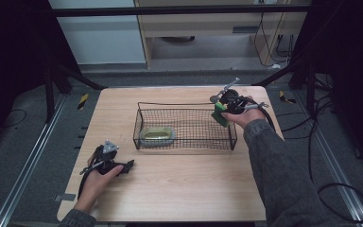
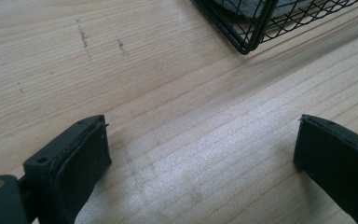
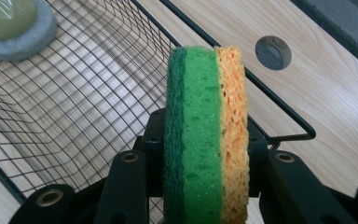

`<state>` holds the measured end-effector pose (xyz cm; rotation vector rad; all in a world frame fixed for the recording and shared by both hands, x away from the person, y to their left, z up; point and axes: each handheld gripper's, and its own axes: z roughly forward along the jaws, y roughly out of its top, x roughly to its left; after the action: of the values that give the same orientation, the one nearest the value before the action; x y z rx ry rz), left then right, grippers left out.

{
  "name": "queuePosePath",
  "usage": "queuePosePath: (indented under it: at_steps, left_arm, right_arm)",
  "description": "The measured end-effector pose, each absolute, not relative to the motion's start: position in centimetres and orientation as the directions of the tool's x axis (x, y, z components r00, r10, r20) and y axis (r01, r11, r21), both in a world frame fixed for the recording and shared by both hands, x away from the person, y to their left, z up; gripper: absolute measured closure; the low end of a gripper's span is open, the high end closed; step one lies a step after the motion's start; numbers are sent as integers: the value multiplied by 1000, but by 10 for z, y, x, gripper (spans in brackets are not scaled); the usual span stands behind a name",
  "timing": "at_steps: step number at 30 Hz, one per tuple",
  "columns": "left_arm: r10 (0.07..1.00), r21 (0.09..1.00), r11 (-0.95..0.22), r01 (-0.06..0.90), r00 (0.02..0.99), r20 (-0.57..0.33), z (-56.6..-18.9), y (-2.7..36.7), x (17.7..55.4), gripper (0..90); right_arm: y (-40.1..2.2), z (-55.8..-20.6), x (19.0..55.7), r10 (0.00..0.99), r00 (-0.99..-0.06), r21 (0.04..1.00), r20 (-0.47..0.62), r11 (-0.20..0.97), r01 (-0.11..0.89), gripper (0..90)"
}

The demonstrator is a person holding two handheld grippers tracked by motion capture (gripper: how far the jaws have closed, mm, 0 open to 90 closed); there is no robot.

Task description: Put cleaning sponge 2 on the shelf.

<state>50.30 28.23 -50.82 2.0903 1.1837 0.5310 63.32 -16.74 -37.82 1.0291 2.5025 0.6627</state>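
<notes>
A green and yellow sponge [image 3: 207, 126] stands on edge, with my right gripper [image 3: 205, 154] shut on it. In the high view that sponge [image 1: 220, 113] hangs at the right end of a black wire basket [image 1: 185, 107], held by the right gripper [image 1: 227, 109]. Inside the basket at its left end lies a grey-rimmed scrubber pad with a yellow-green top [image 1: 157, 135], also visible as the pad [image 3: 14, 25] in the right gripper view. My left gripper [image 1: 123, 168] rests on the table near the front left, open with bare wood between its fingers [image 2: 81, 154].
The basket's corner [image 2: 247, 44] lies just ahead of the left gripper. A round grey cap [image 3: 273, 52] is set in the wooden table [image 1: 179, 184] beyond the basket's right end. Cables [image 1: 345, 198] trail on the floor to the right.
</notes>
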Motion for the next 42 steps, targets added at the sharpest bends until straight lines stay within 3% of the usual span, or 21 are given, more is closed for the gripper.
queuePosePath:
  at_steps: [42]
  left_arm:
    - [859, 715, -373, 591, 512, 25, -508, 283, 503, 21]
  right_arm:
    - [-167, -419, 645, 732, -665, 508, -145, 632, 585, 619]
